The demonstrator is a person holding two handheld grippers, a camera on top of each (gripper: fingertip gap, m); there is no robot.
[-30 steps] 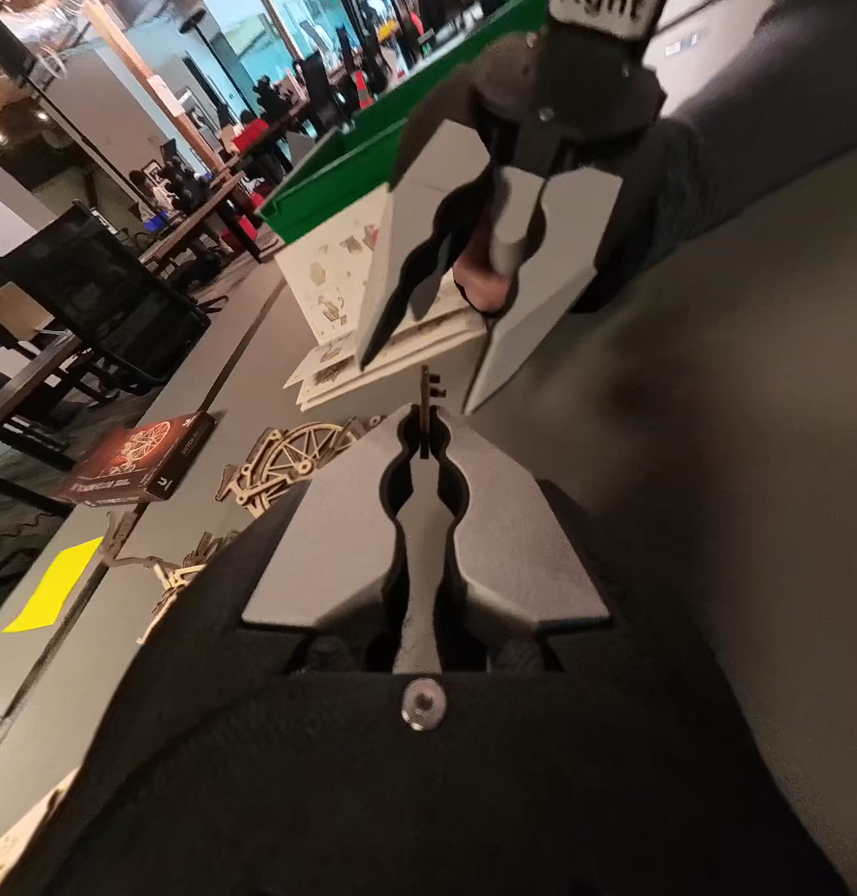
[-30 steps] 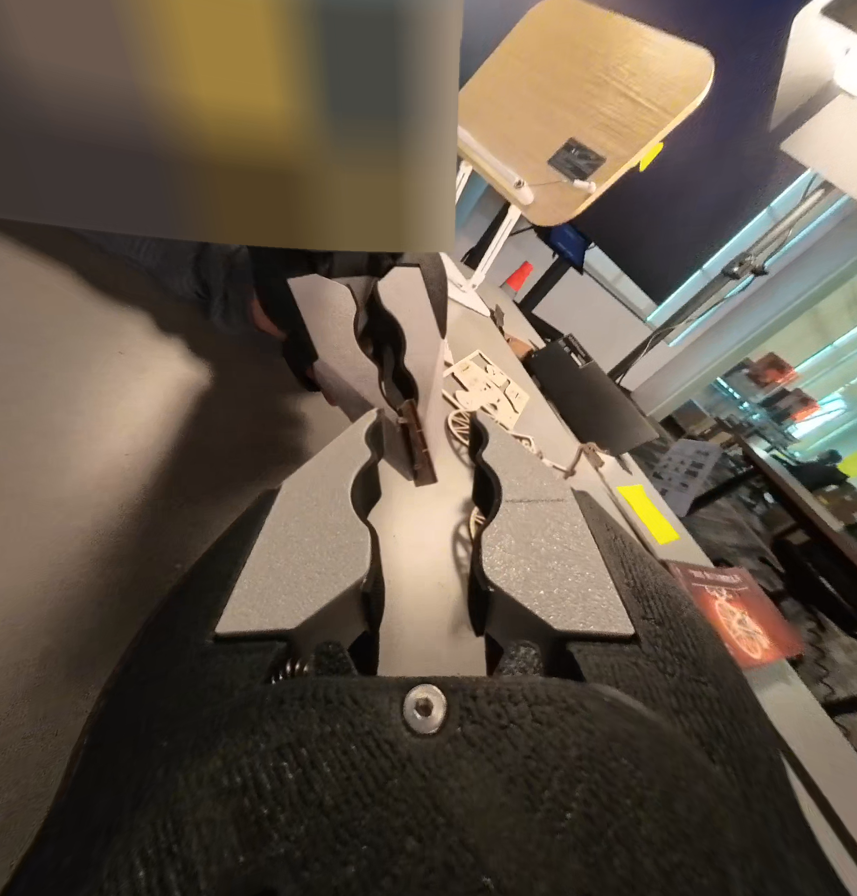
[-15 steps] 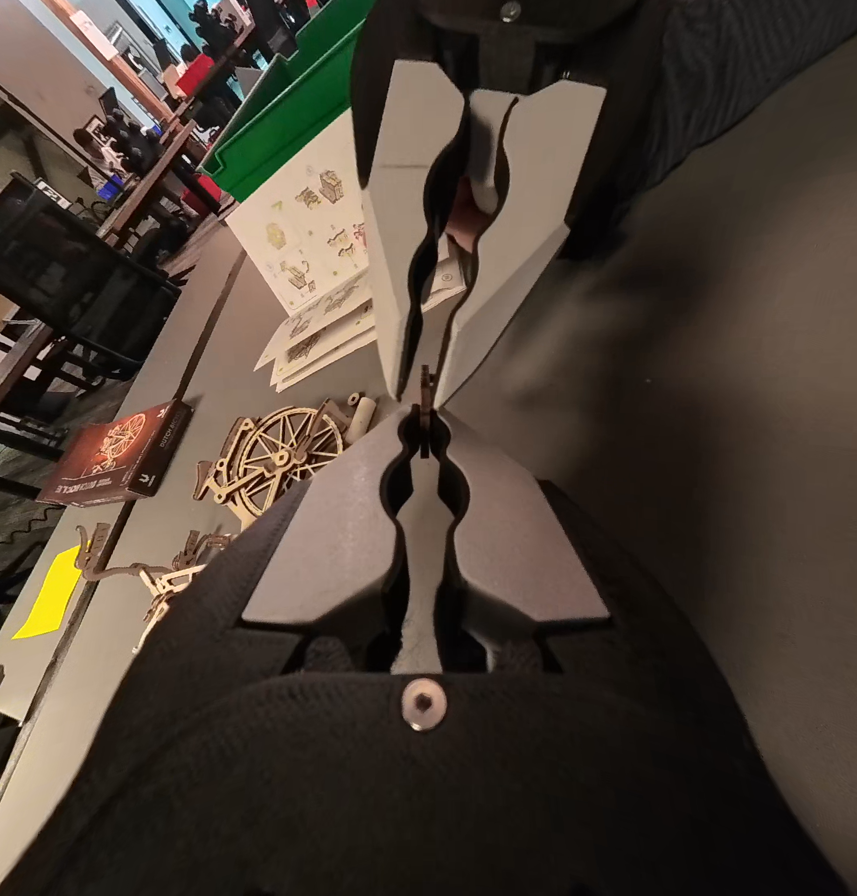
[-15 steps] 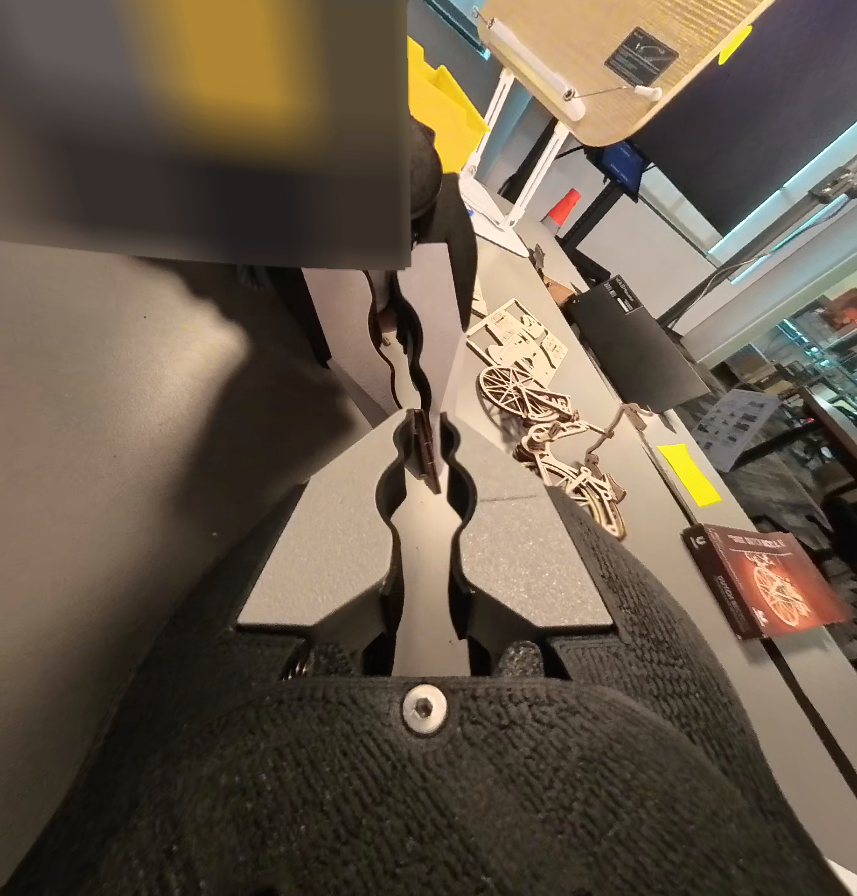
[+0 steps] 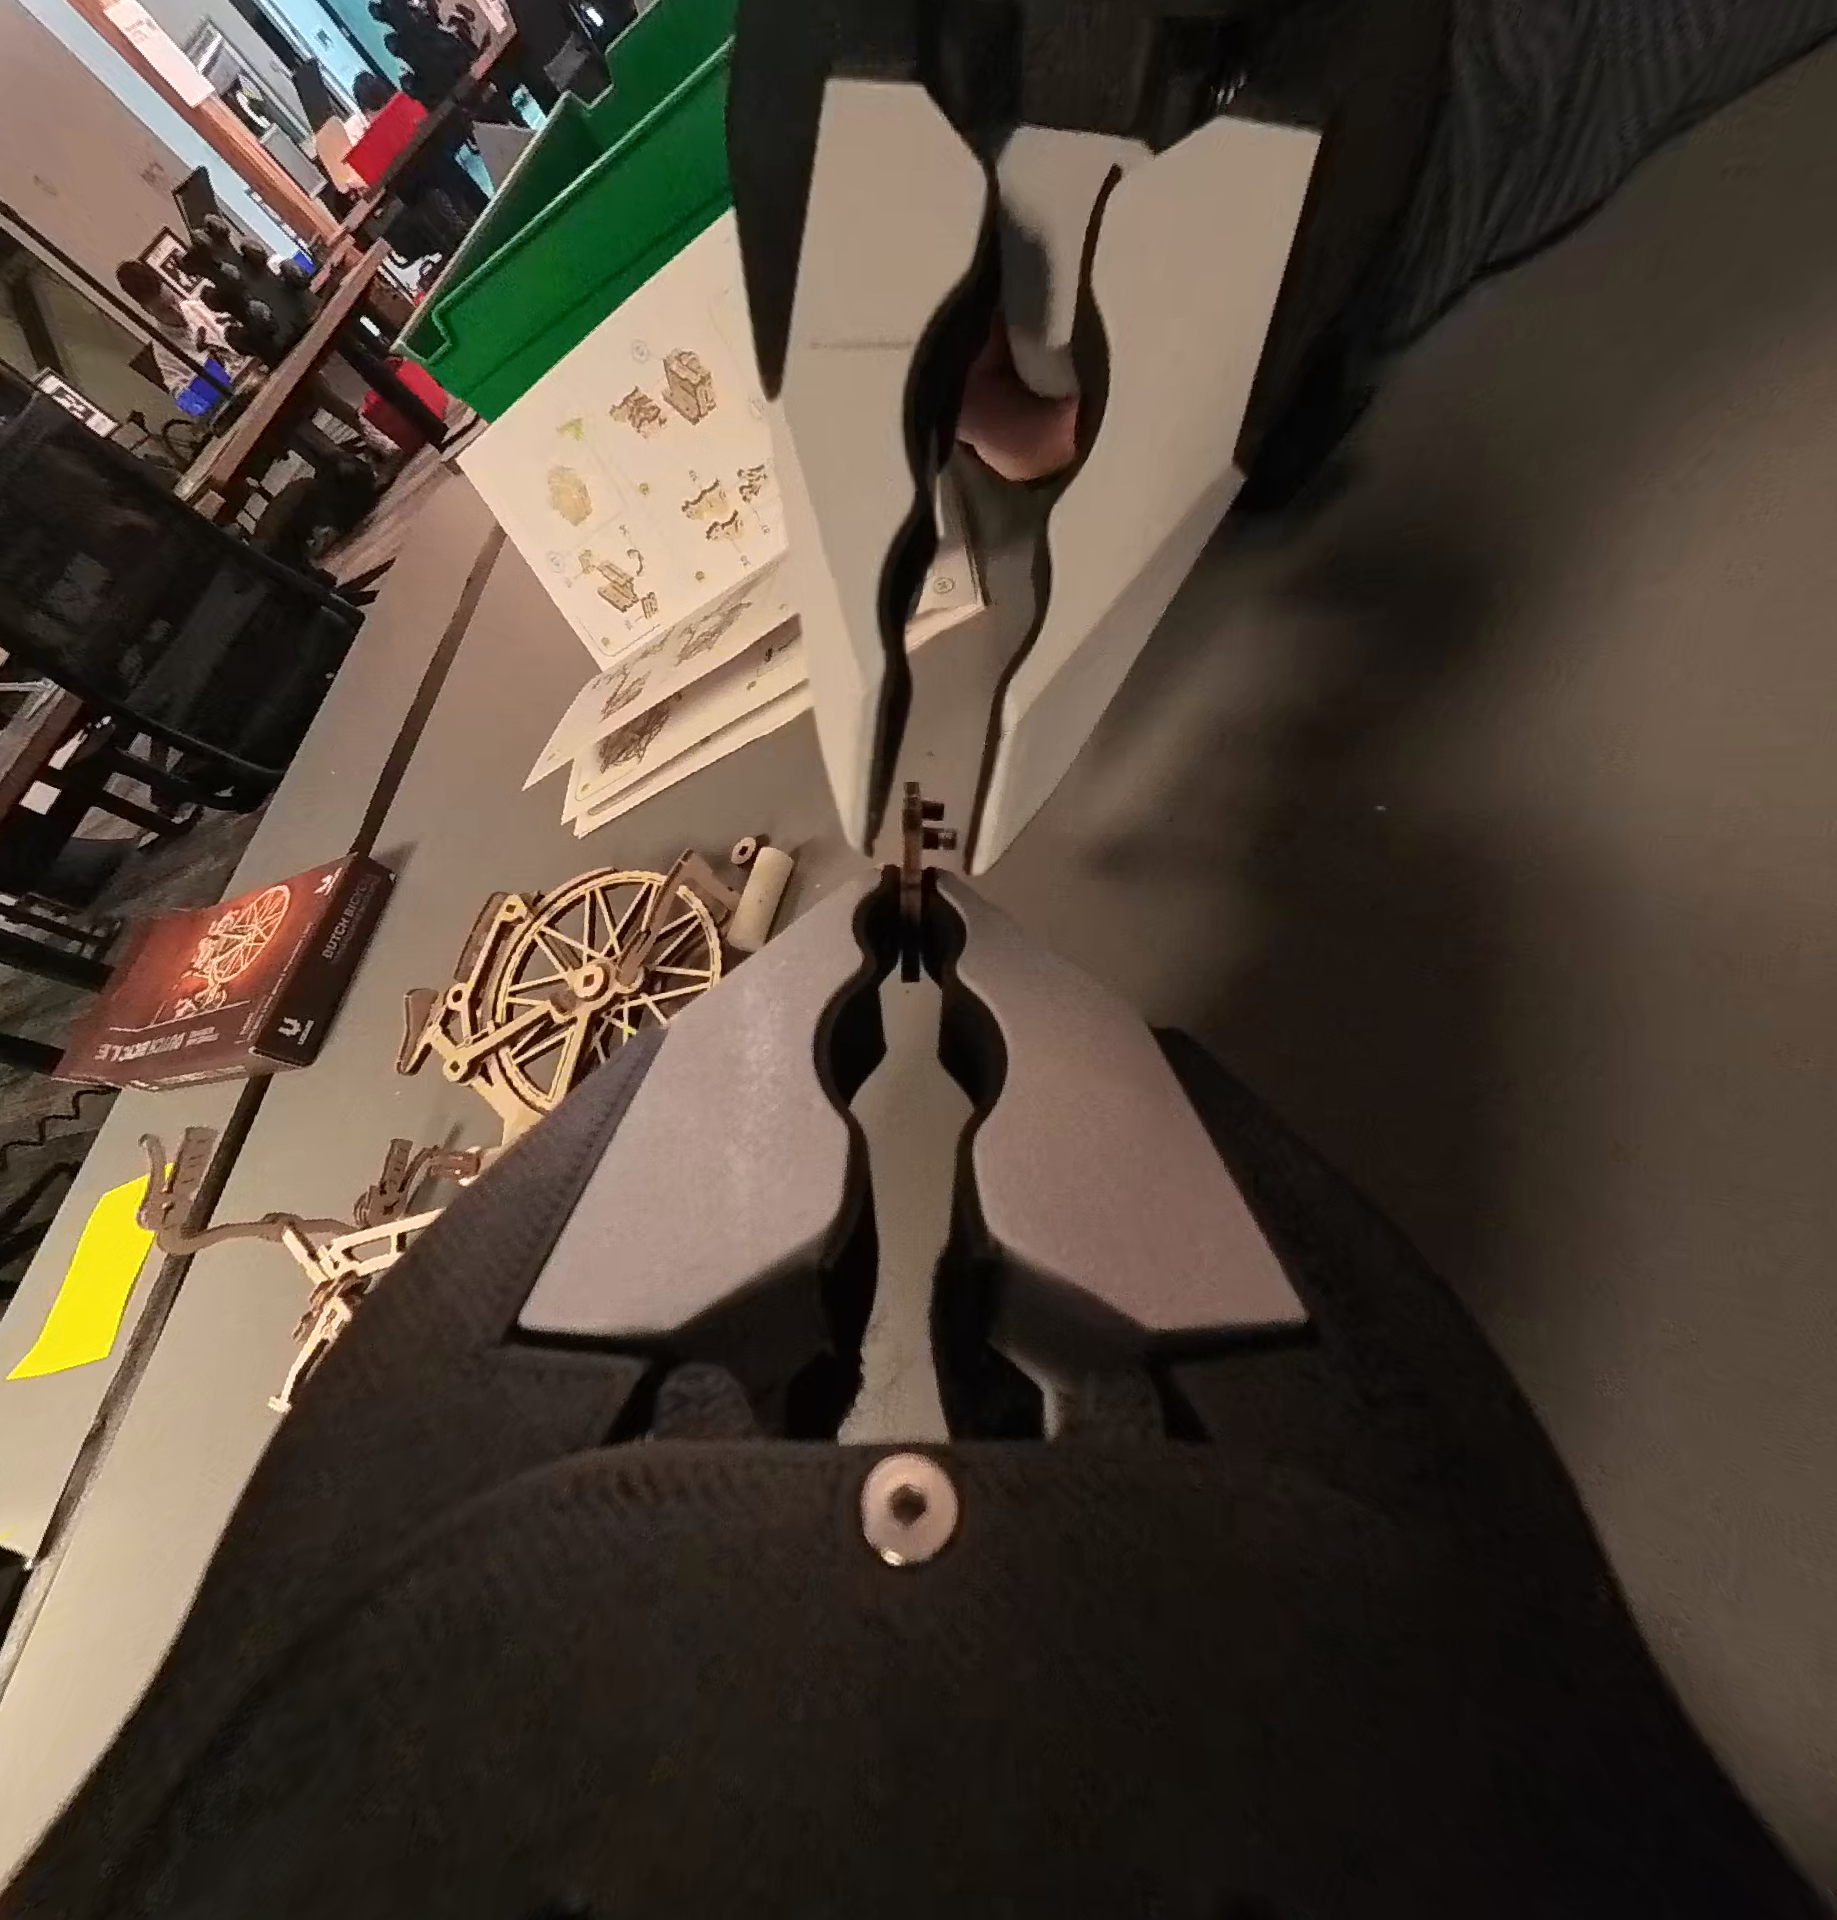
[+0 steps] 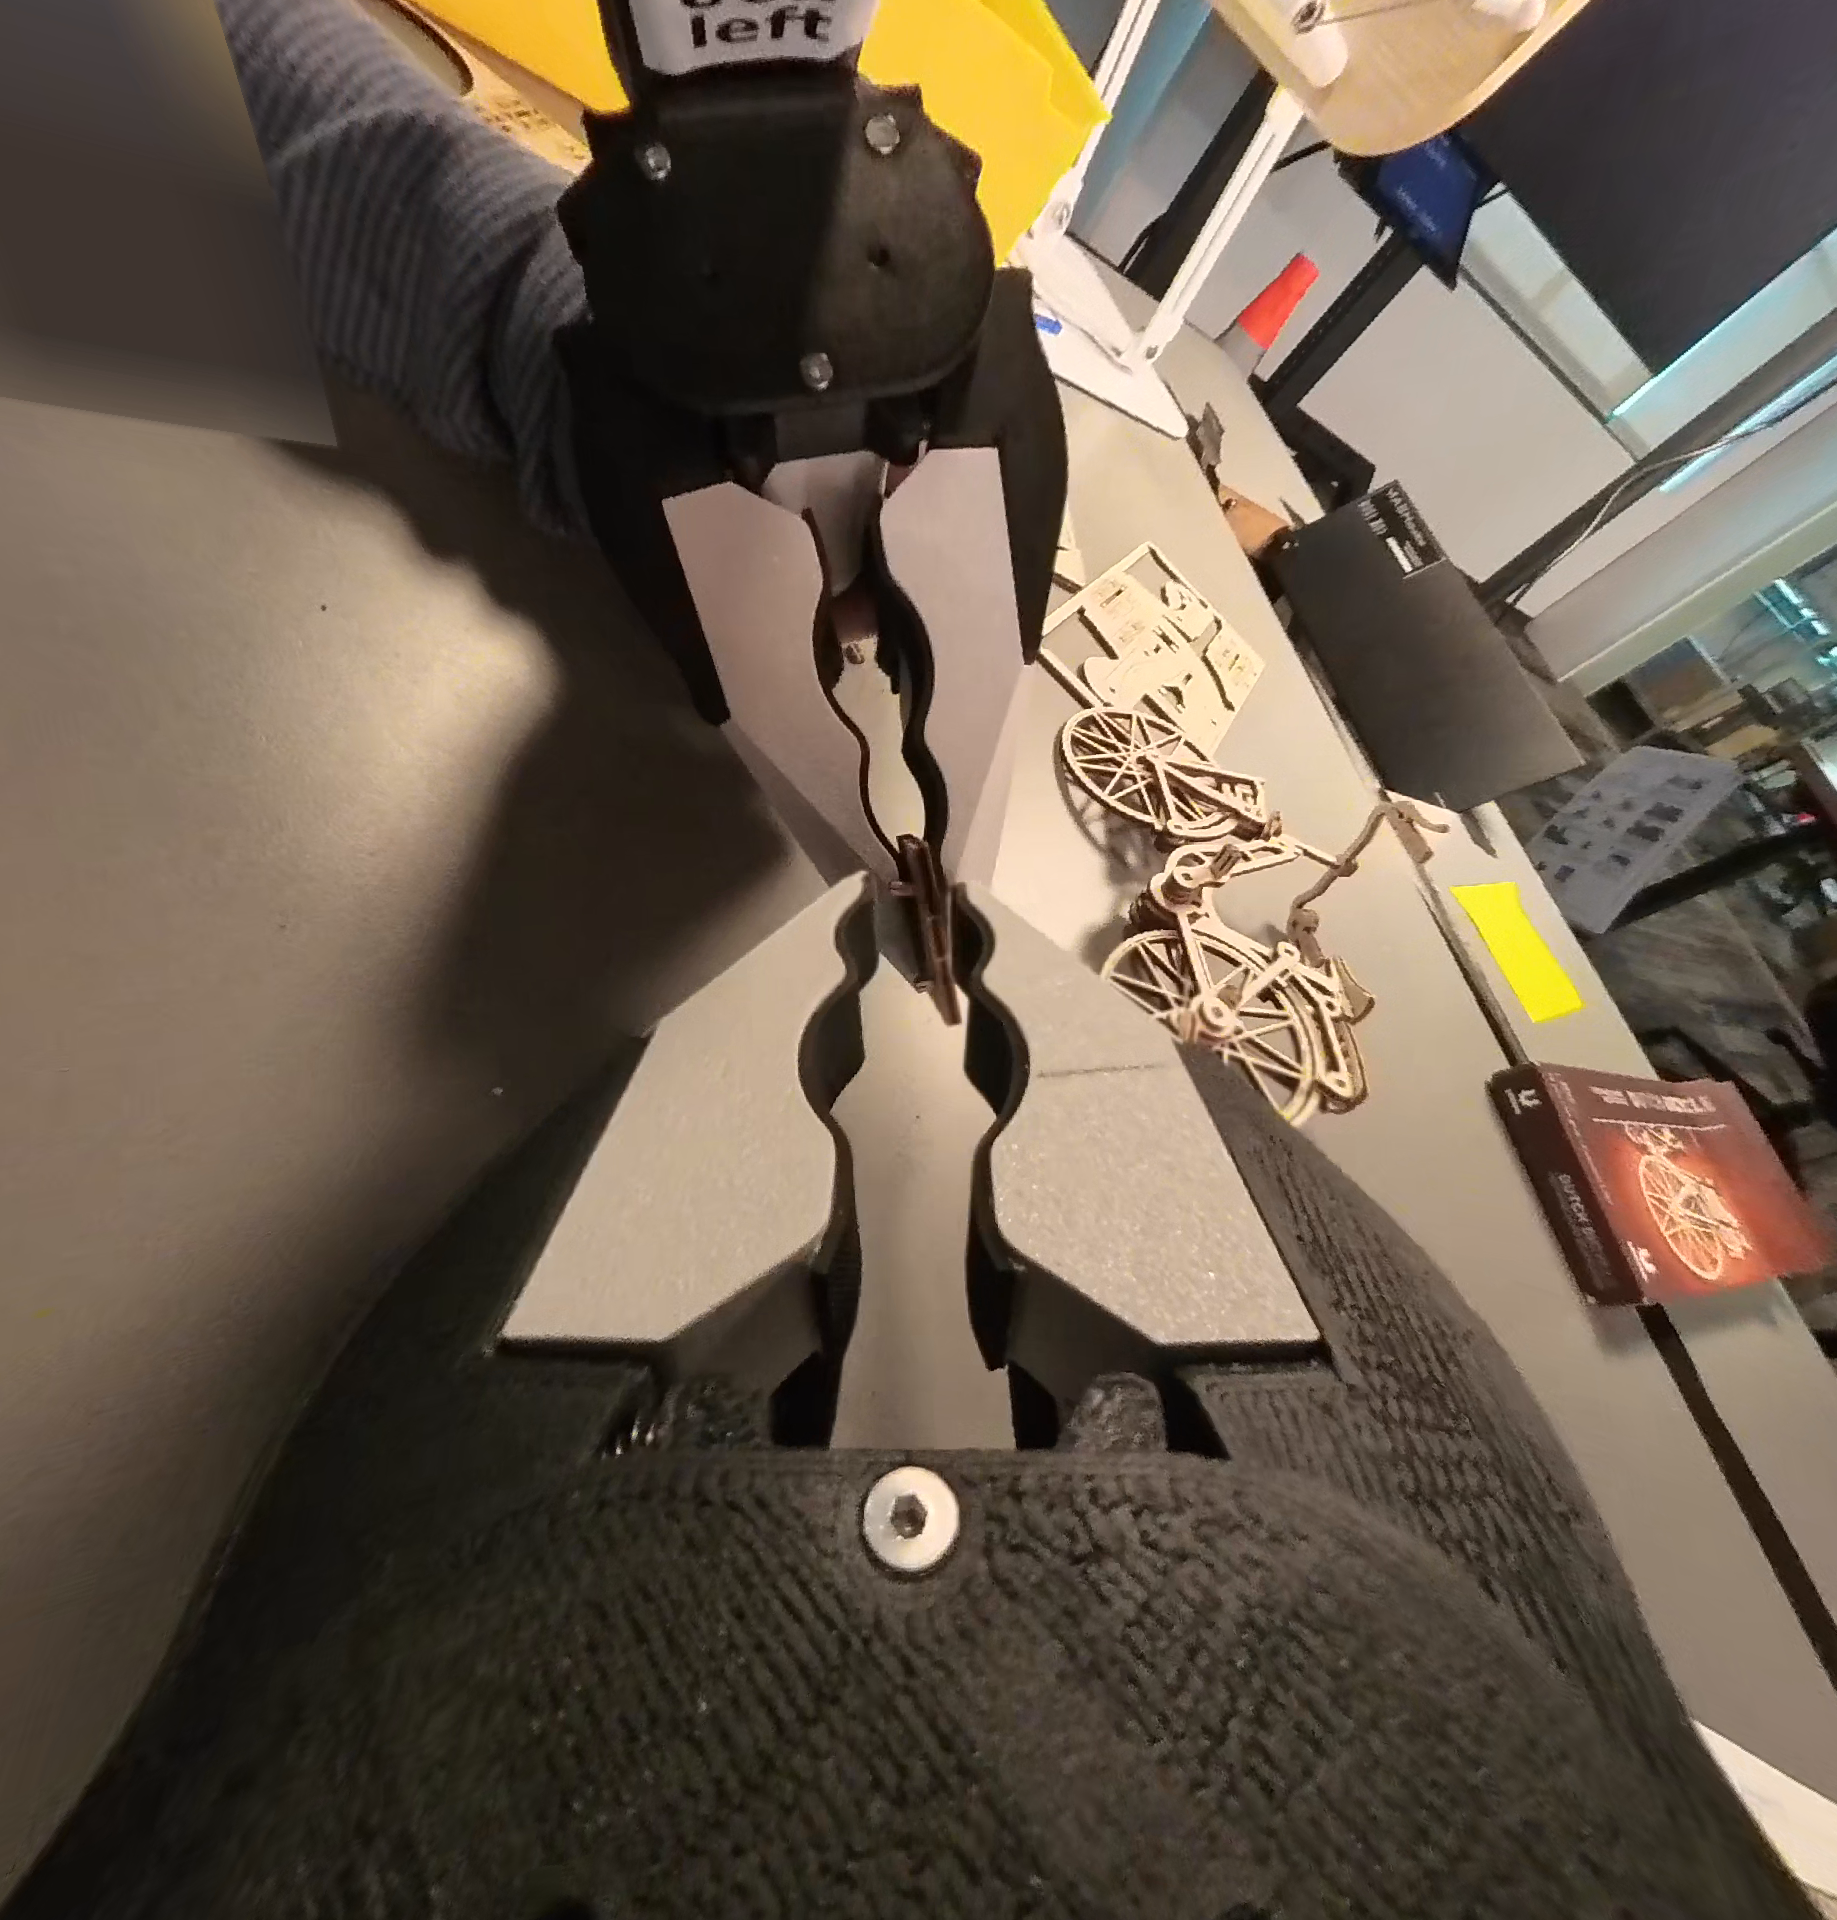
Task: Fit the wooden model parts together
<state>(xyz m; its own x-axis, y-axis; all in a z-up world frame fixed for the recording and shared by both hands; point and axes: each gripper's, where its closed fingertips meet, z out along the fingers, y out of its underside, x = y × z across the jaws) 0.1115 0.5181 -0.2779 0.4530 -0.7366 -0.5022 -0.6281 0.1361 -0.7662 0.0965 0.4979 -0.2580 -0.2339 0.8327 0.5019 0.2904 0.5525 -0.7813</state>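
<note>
My left gripper (image 5: 909, 896) is shut on a small dark wooden piece (image 5: 912, 847) and holds it edge-on above the grey table (image 5: 1516, 935). My right gripper (image 5: 922, 847) comes down from above, tip to tip with the left one. Its jaws stand narrowly apart on either side of the piece's top, with small gaps showing. In the right wrist view the piece (image 6: 926, 935) sits between the tips of my right gripper (image 6: 916, 896), and the left gripper (image 6: 909, 847) pinches its far end. A wooden bicycle model (image 5: 581, 977) lies on the table to the left.
The bicycle (image 6: 1226, 935) lies beside a dark box (image 6: 1662, 1184), a yellow note (image 6: 1516, 945) and a sheet of wooden parts (image 6: 1153, 634). Instruction sheets (image 5: 665, 499) and a green bin (image 5: 602, 208) stand behind. A person's sleeved arms hold both grippers. The grippers are tip to tip, or close to it.
My right gripper was wide open and off to the side. It has narrowed and moved in around the top of the piece held by my left gripper.
</note>
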